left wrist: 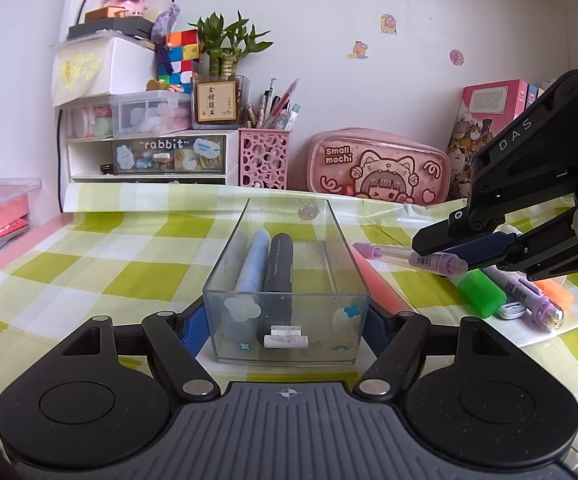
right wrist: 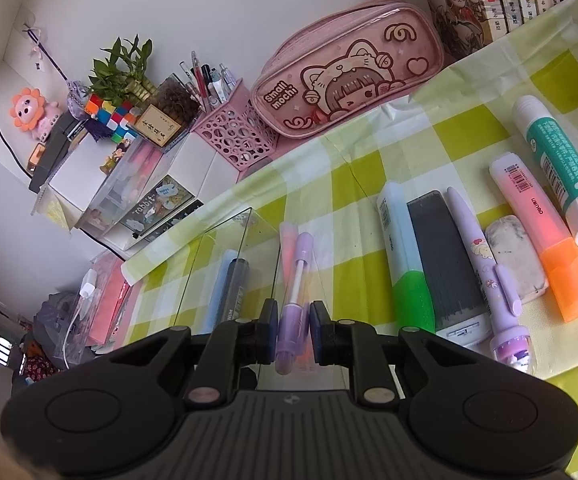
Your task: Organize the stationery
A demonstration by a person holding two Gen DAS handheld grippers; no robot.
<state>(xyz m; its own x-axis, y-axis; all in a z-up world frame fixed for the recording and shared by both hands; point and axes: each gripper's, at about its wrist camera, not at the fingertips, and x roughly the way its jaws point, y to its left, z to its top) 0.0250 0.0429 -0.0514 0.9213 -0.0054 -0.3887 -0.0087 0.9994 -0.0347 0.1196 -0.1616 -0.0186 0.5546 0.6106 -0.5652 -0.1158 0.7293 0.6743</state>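
Observation:
A clear rectangular box stands on the checked cloth, gripped at its near end between my left gripper's blue pads. Inside lie a light blue marker, a dark grey marker and a small white eraser. My right gripper is shut on a purple pen and holds it just right of the box, above an orange-pink pen. In the left wrist view the right gripper hovers with the purple pen pointing left.
To the right lie a green highlighter, a grey case, a lilac pen, a worn eraser, an orange highlighter and a glue stick. A pink pencil case, pink pen holder and drawers line the back.

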